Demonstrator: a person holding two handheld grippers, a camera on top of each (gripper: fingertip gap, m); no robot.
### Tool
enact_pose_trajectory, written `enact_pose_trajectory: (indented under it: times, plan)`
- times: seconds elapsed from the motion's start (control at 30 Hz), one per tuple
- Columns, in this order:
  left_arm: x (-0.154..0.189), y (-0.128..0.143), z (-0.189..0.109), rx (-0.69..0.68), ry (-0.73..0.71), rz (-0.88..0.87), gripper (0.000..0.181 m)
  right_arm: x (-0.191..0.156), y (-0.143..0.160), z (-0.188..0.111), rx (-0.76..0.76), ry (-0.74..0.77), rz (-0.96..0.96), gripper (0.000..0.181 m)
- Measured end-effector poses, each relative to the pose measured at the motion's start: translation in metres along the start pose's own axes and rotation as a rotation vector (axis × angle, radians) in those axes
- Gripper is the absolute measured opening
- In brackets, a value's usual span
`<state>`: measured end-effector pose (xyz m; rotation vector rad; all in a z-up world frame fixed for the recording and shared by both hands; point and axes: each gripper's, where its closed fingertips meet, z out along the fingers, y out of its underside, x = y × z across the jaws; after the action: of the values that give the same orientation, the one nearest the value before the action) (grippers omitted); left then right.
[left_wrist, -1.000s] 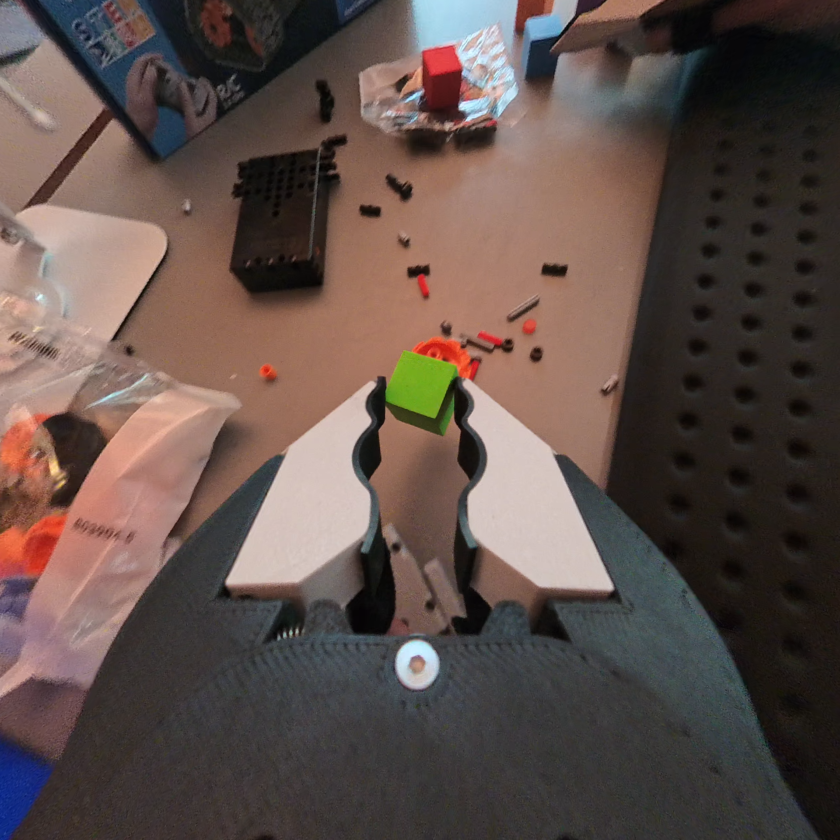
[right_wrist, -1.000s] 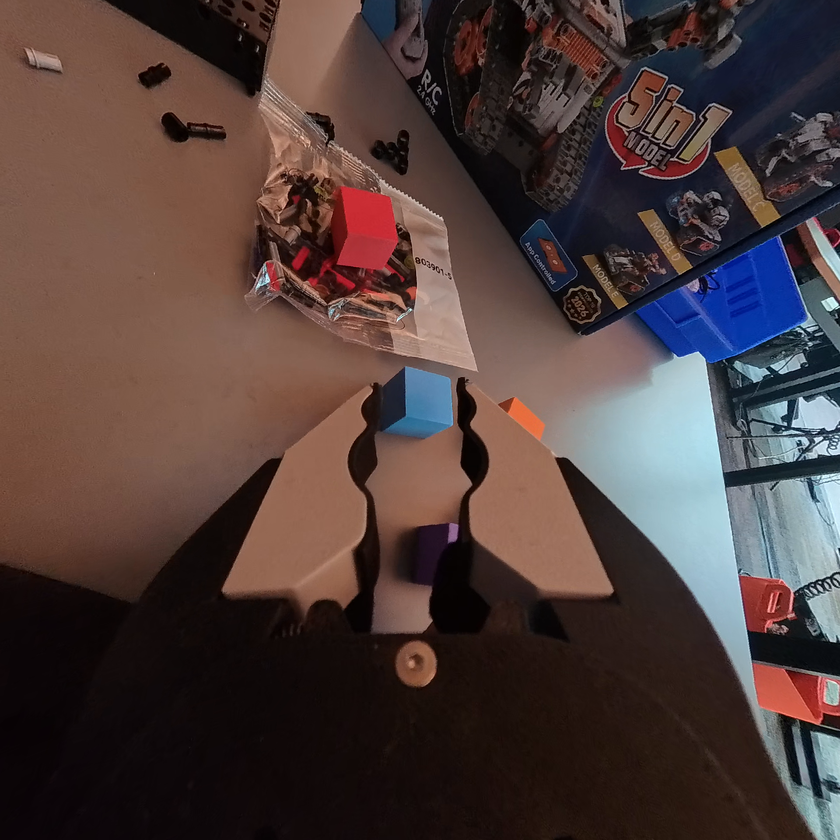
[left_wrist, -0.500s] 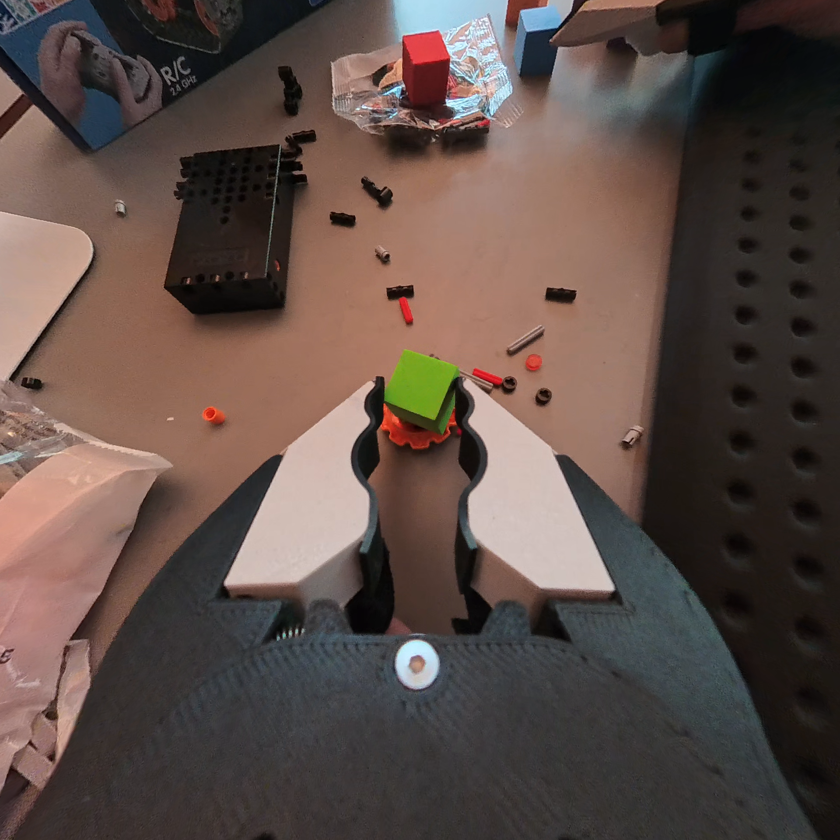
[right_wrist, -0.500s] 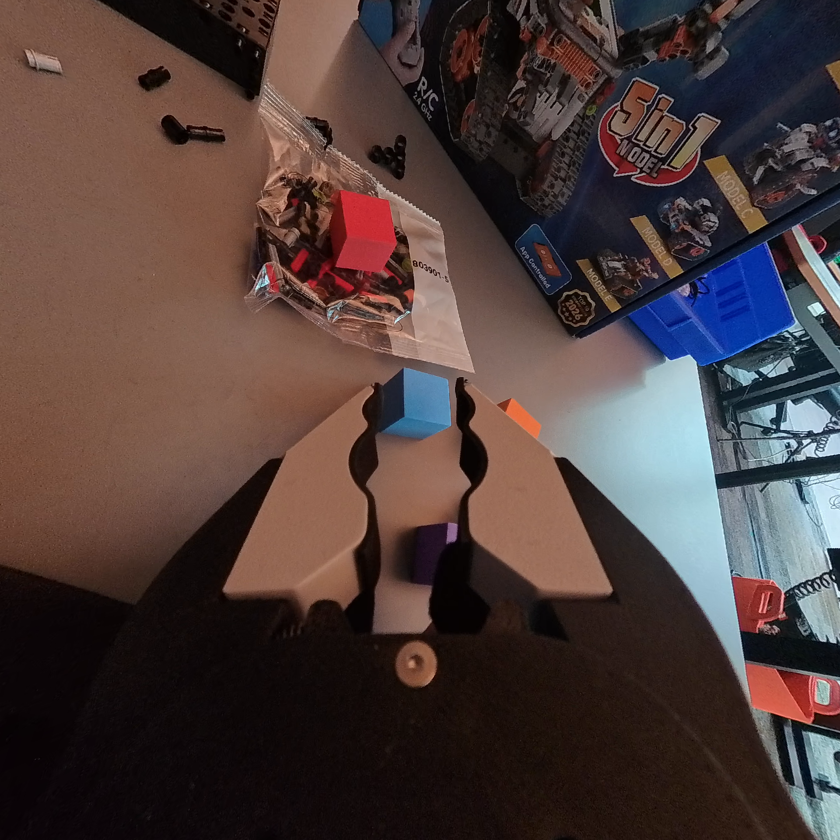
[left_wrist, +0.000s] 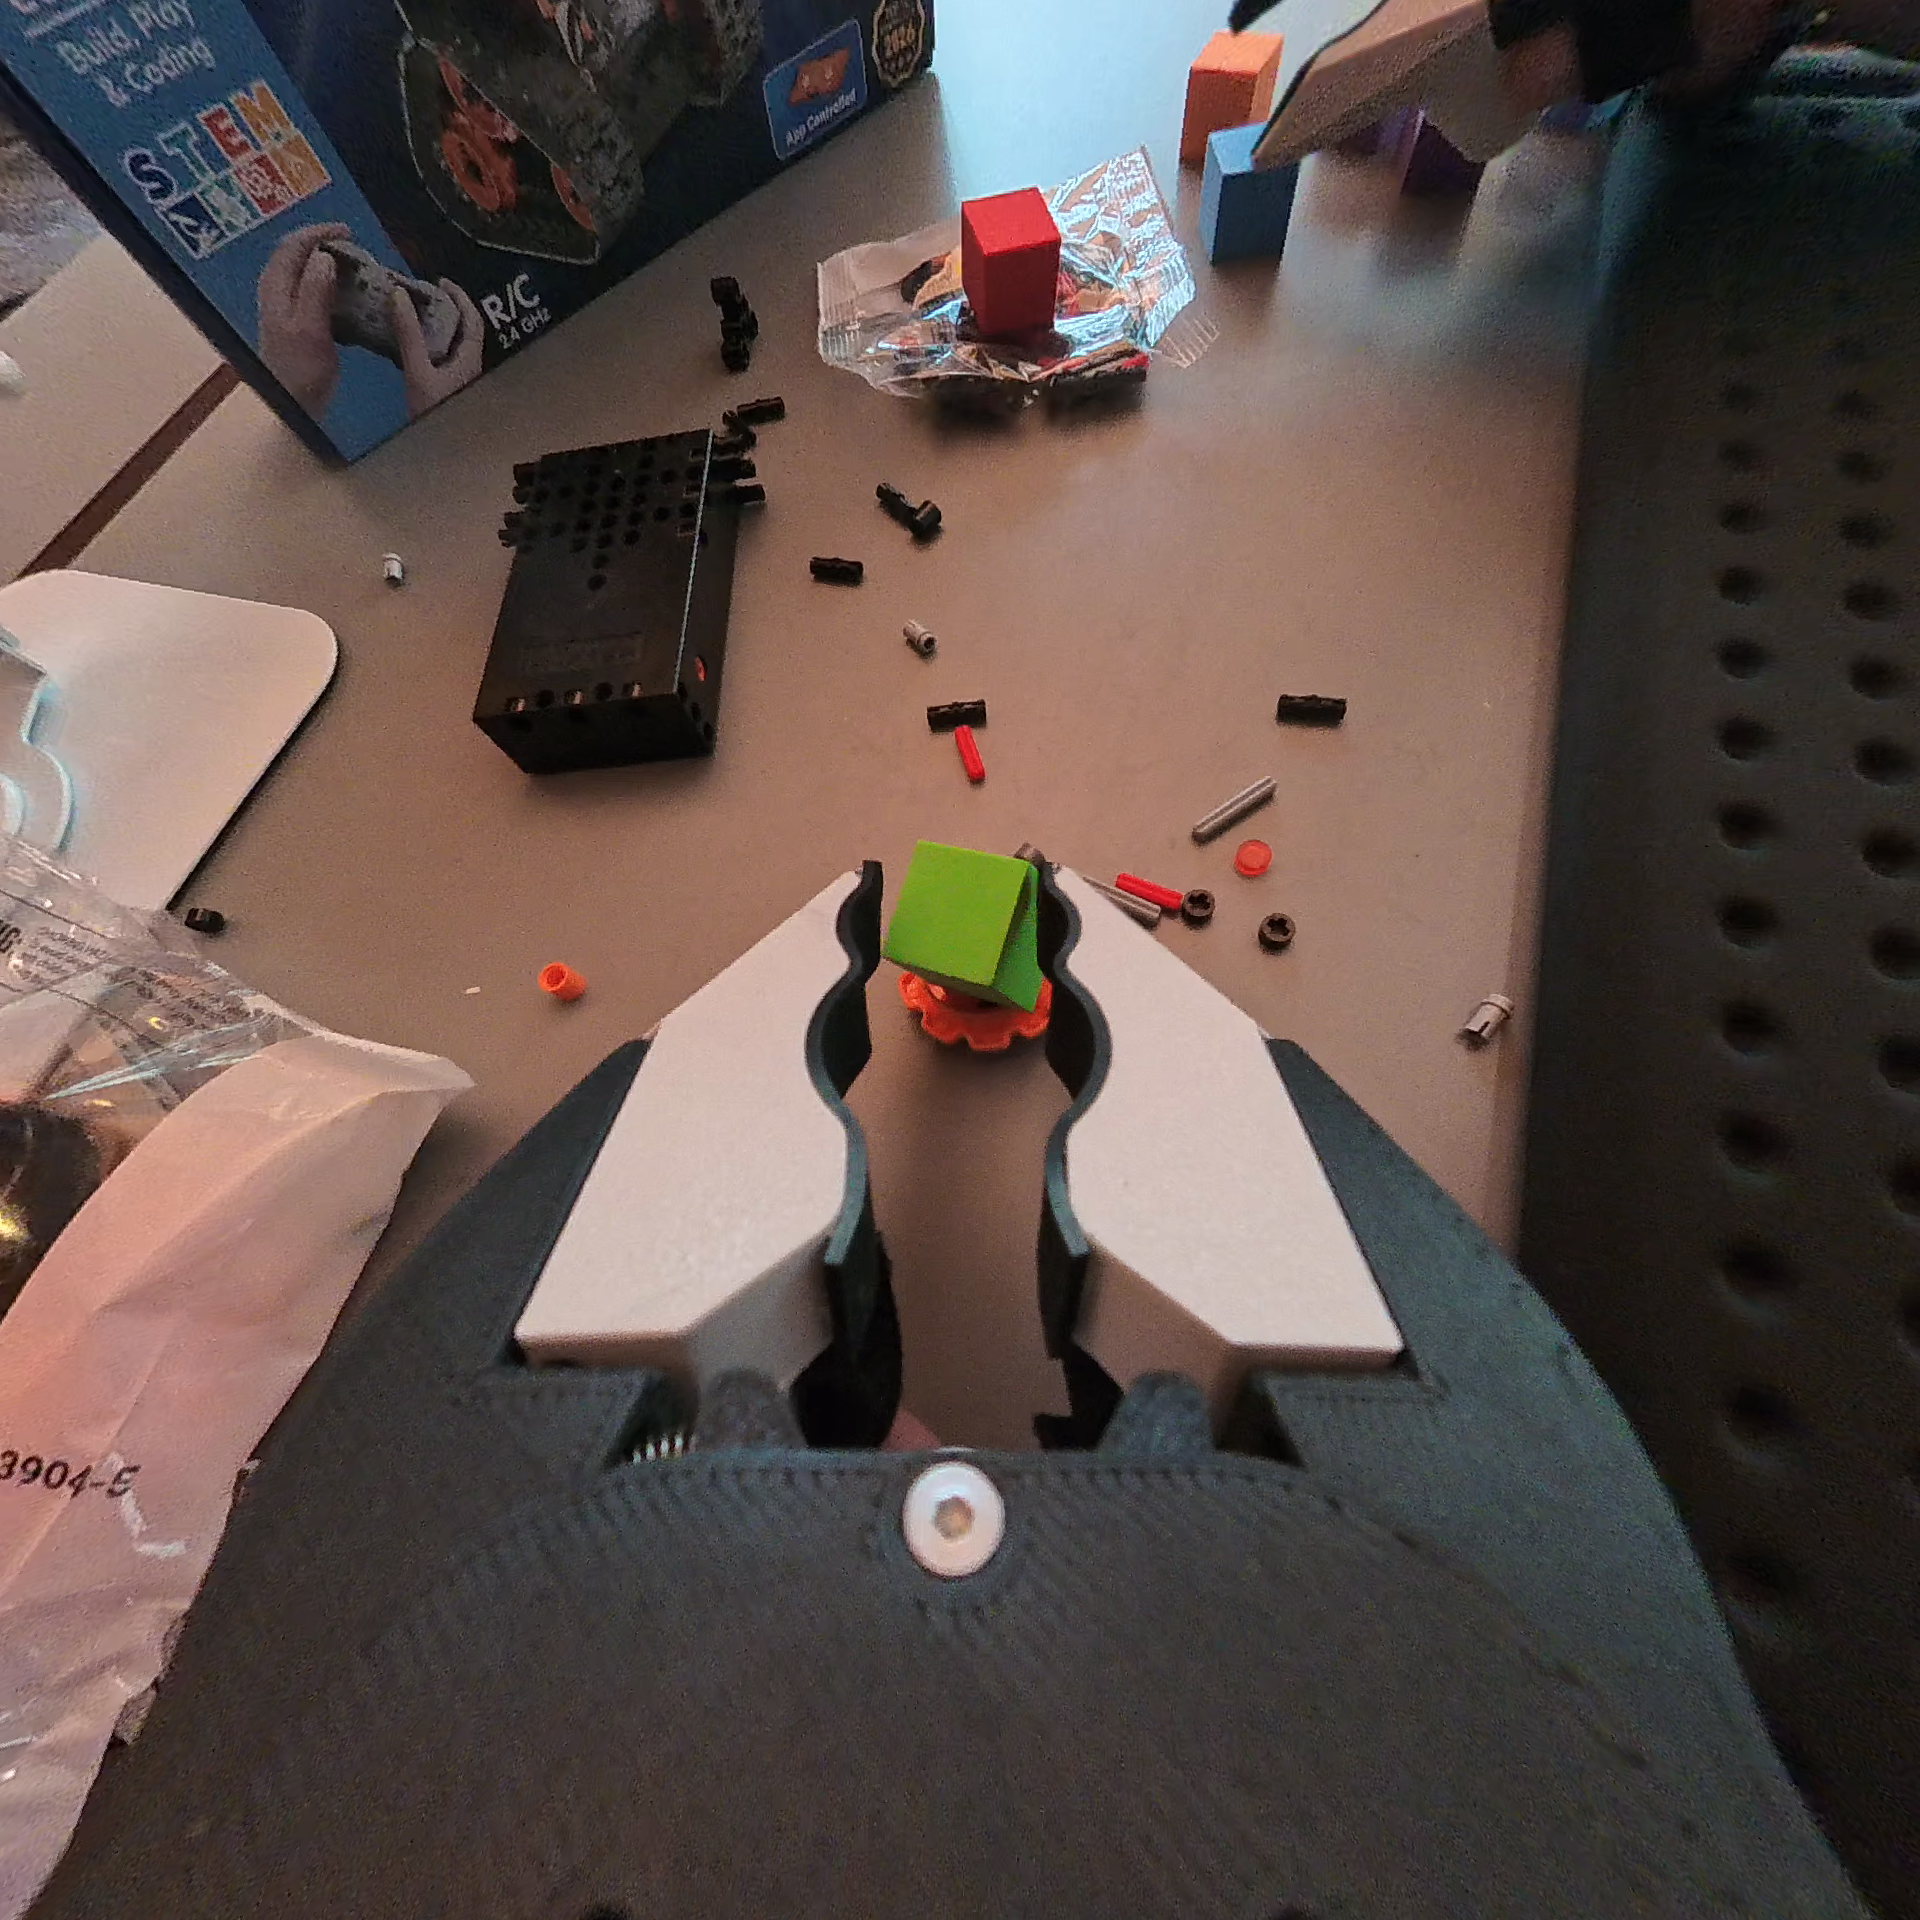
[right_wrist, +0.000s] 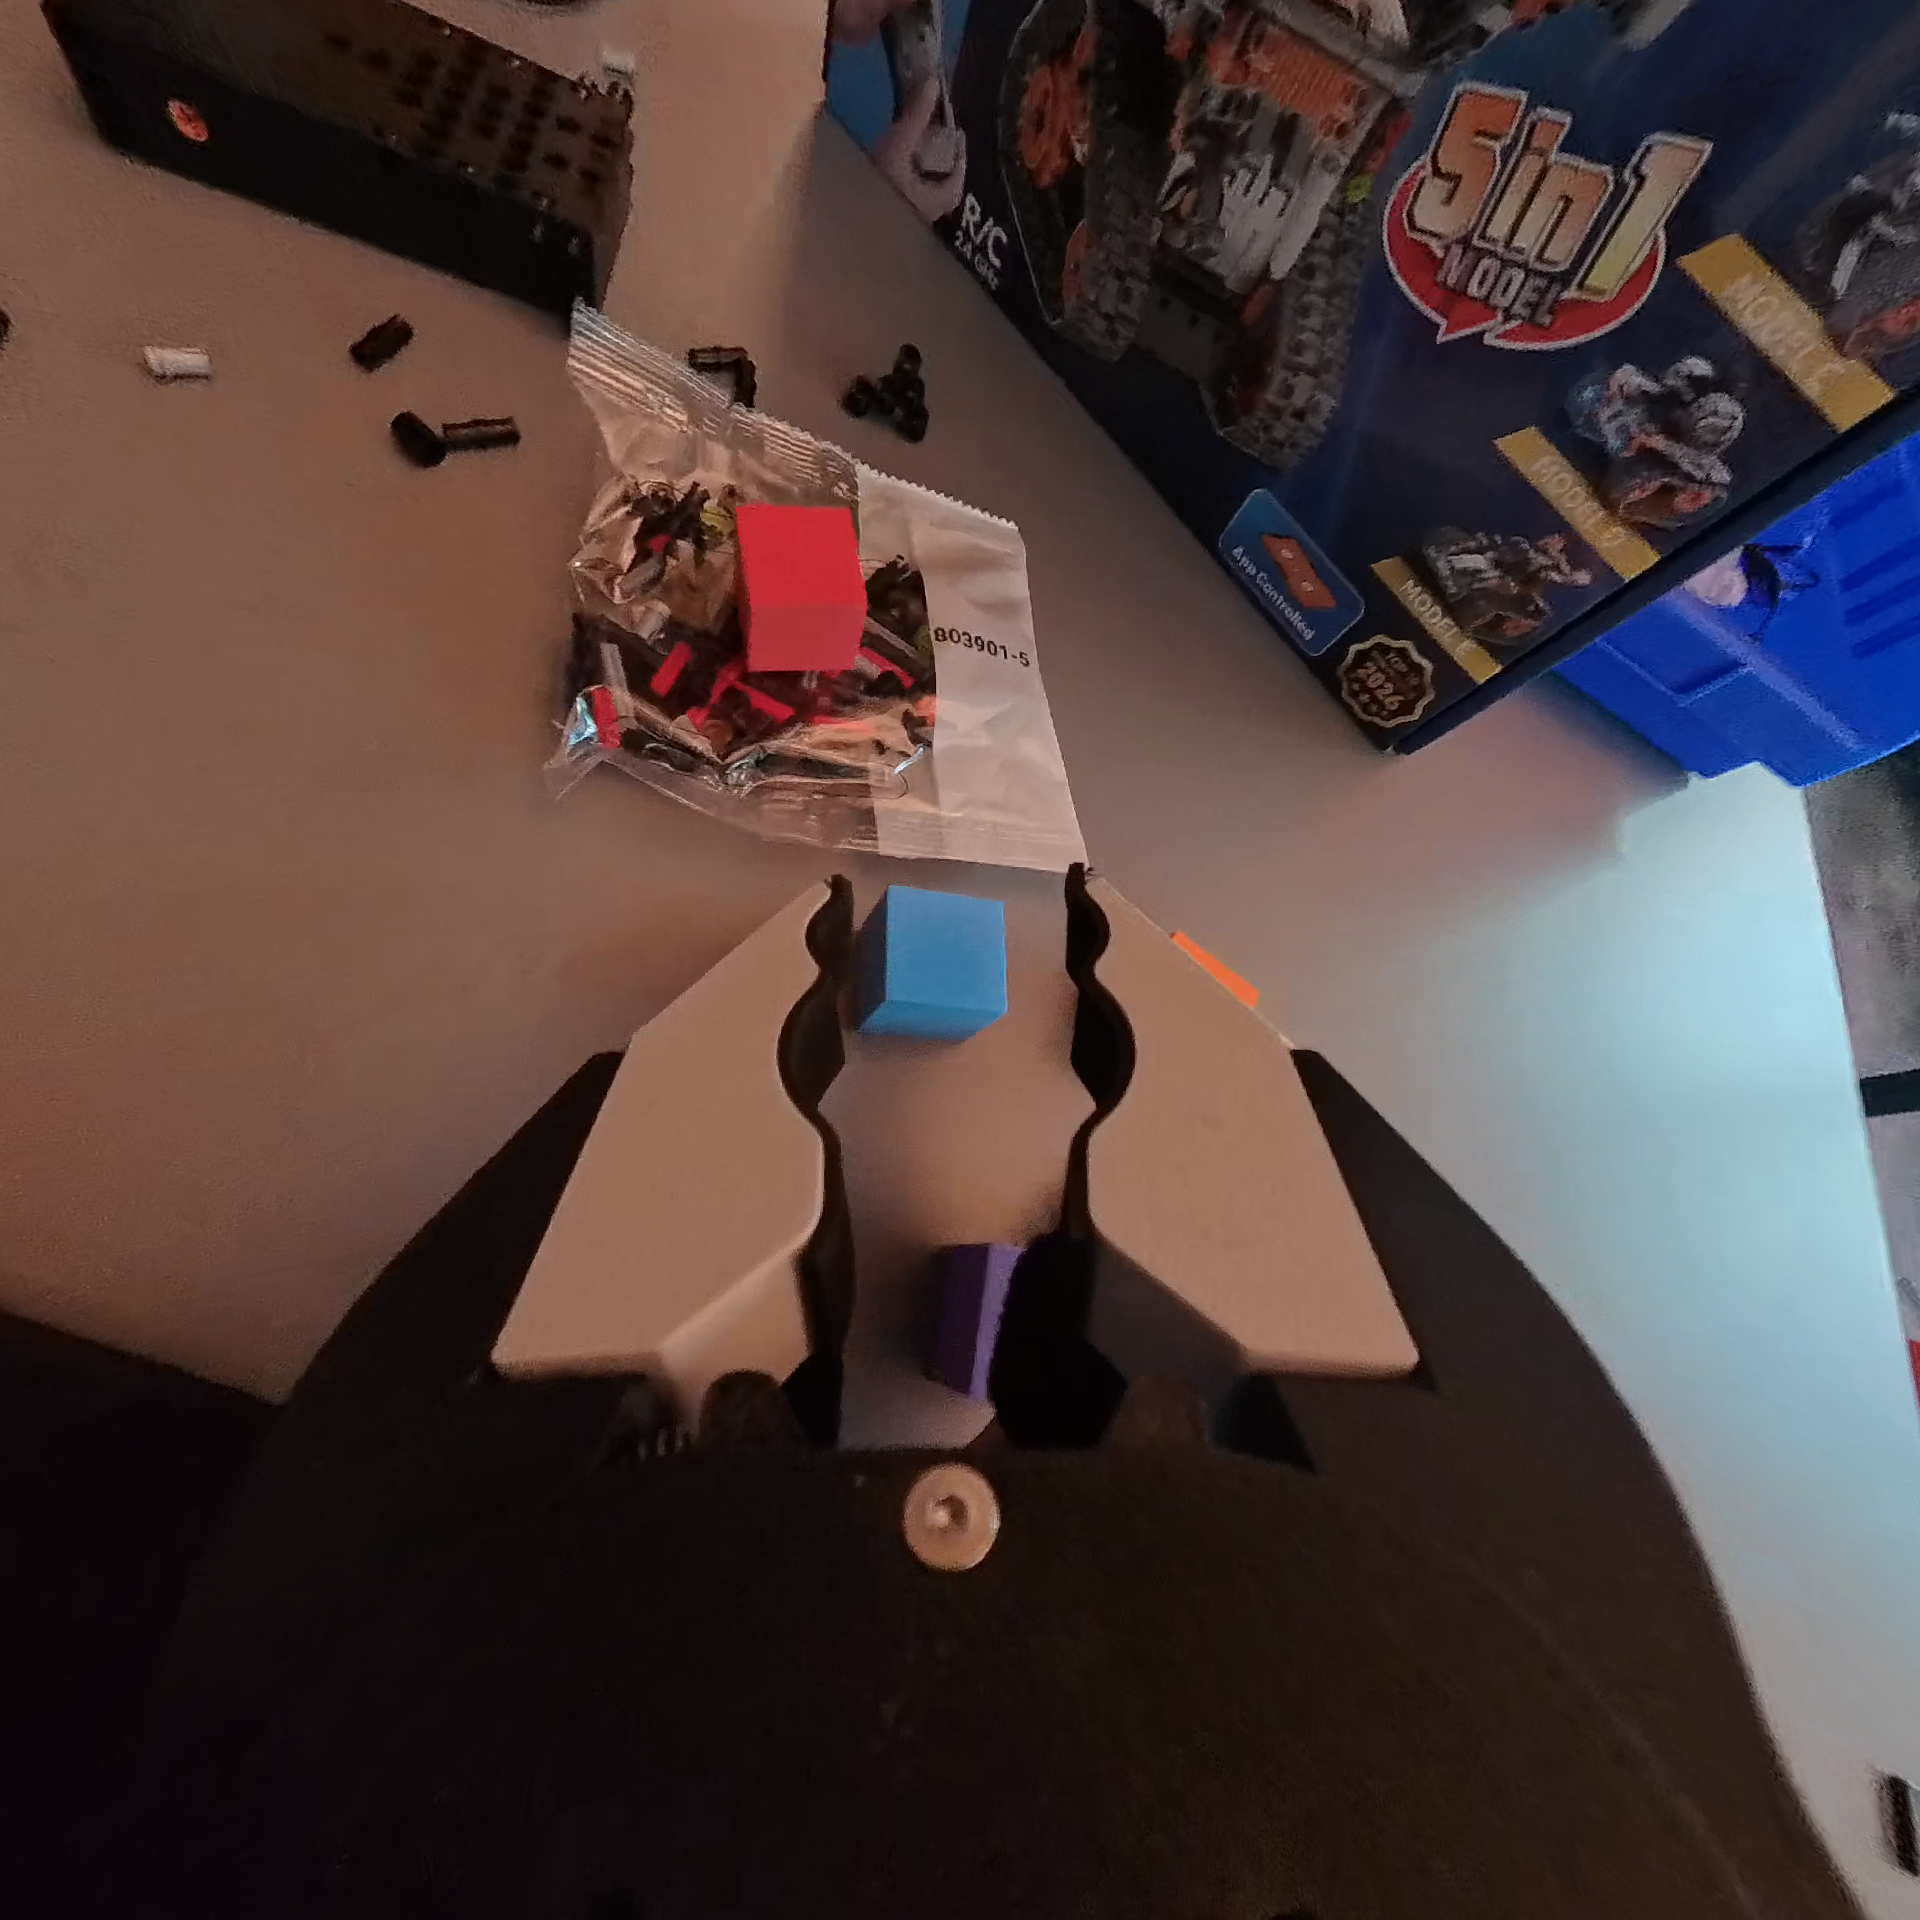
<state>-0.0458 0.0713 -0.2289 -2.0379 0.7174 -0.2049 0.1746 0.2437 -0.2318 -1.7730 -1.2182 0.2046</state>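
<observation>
Left gripper (left_wrist: 956, 894) — jaws clenched on a tilted green cube (left_wrist: 961, 925), held above an orange gear (left_wrist: 971, 1018) on the grey table (left_wrist: 1195, 540).

Right gripper (right_wrist: 951, 904) — jaws released; a blue cube (right_wrist: 935, 966) sits on the table between the fingertips, apart from both. A purple cube (right_wrist: 971, 1314) lies farther back between the fingers.

Beyond: a red cube (right_wrist: 800, 587) on a clear parts bag (right_wrist: 966, 727), beside a blue toy box (right_wrist: 1403, 312).
</observation>
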Motion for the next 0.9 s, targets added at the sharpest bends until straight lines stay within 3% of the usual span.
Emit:
enact_pose_trajectory:
  times: [0.13, 0.23, 0.33, 0.5, 0.67, 0.9]
  plan:
    - [0.002, 0.002, 0.001, -0.003, 0.009, -0.001, 0.034, 0.002, 0.015, 0.008, -0.098, -0.060, 0.042, 0.040]
    - [0.004, 0.004, 0.001, -0.010, 0.018, 0.010, 0.037, -0.005, 0.024, 0.013, -0.181, -0.094, -0.002, 0.029]
    - [0.005, 0.001, -0.003, 0.008, 0.025, 0.009, 0.038, -0.005, 0.021, 0.013, -0.177, -0.073, -0.013, 0.028]
    - [0.004, 0.005, -0.006, -0.004, 0.024, 0.023, 0.038, -0.030, -0.025, 0.001, -0.059, -0.112, -0.034, 0.028]
    - [0.001, 0.014, -0.002, -0.046, 0.010, 0.032, 0.037, -0.104, -0.087, -0.007, 0.109, -0.334, -0.100, 0.028]
    - [0.004, 0.014, 0.004, -0.048, 0.024, 0.038, 0.029, -0.146, -0.107, 0.006, 0.169, -0.432, -0.110, 0.028]
